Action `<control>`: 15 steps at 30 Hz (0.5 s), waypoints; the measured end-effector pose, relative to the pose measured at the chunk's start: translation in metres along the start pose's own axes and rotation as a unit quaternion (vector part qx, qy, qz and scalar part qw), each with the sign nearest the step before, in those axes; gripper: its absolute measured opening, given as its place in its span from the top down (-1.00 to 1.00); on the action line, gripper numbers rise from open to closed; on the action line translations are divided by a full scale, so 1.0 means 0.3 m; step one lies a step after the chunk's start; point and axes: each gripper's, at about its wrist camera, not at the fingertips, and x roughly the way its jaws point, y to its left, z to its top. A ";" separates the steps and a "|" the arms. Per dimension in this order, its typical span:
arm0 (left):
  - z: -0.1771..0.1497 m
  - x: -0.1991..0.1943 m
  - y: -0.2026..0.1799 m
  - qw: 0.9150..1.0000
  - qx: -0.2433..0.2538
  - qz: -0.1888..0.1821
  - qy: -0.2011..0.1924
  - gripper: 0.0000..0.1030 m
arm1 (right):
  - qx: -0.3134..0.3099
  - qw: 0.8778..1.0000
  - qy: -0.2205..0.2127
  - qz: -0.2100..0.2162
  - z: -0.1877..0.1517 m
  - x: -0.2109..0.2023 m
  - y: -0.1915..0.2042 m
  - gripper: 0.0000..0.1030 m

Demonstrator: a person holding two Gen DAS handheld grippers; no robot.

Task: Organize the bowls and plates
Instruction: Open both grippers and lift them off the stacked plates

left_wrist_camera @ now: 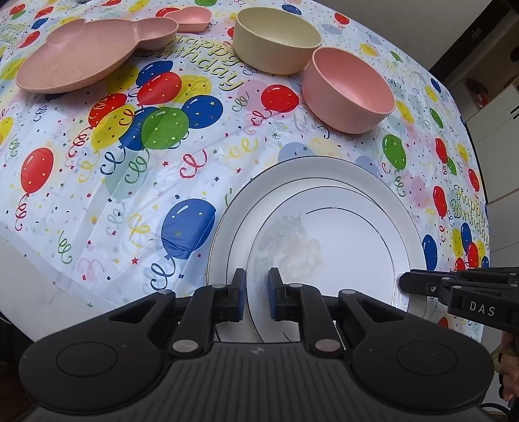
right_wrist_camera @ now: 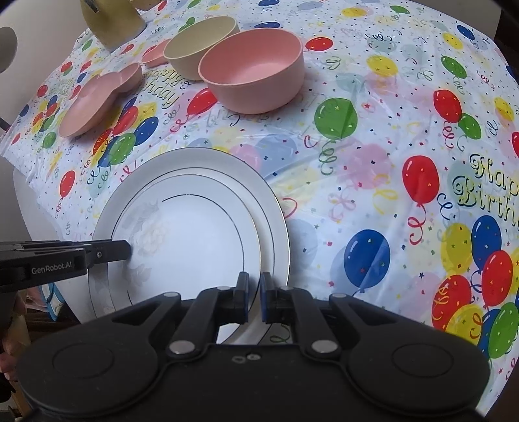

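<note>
Left wrist view: the left claw (left_wrist_camera: 256, 293) hangs over the near rim of two stacked white plates, its blue pads drawn close with only a narrow gap; the edge of the small white plate (left_wrist_camera: 340, 246) runs between them, though whether the pads press it cannot be told. That plate lies inside the large white plate (left_wrist_camera: 227, 233), which sits on the bench (left_wrist_camera: 97, 201) under a balloon-print birthday cloth. Farther back stand a pink bowl (left_wrist_camera: 348, 94) and, just behind it, a cream bowl (left_wrist_camera: 275, 39). To the left lie a pink mouse-shaped plate (left_wrist_camera: 81, 58) and a small pink dish (left_wrist_camera: 191, 18). The right claw (left_wrist_camera: 404, 284) comes in from the right at the large plate's rim.

Right wrist view: the right claw (right_wrist_camera: 254, 295) is pressed together at the right edge of the stack, with the plate rim passing at its pads. The left claw (right_wrist_camera: 128, 250) reaches in from the left, its tip over the small plate's faint floral print. Both bowls touch at the back, the pink one nearer.
</note>
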 end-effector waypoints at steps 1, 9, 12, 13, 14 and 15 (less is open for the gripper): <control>0.001 0.000 0.000 1.000 0.001 -0.001 0.002 0.74 | 0.002 1.000 0.001 -0.001 0.001 0.001 0.001 0.87; 0.011 -0.001 0.004 1.000 0.005 -0.002 0.012 0.74 | 0.006 1.000 0.012 -0.007 0.019 0.005 0.002 0.87; 0.009 -0.001 0.004 1.000 0.007 -0.003 0.013 0.74 | 0.004 1.000 0.010 -0.009 0.021 0.001 0.001 0.87; 0.008 -0.002 0.003 1.000 0.009 -0.003 0.012 0.74 | 0.003 1.000 0.010 -0.009 0.022 -0.001 -0.001 0.87; 0.006 -0.003 0.002 1.000 0.010 -0.002 0.012 0.74 | 0.002 1.000 0.009 -0.008 0.023 -0.004 -0.003 0.86; 0.005 -0.006 0.002 1.000 0.010 -0.002 0.010 0.74 | 0.002 1.000 0.007 -0.008 0.024 -0.008 -0.006 0.86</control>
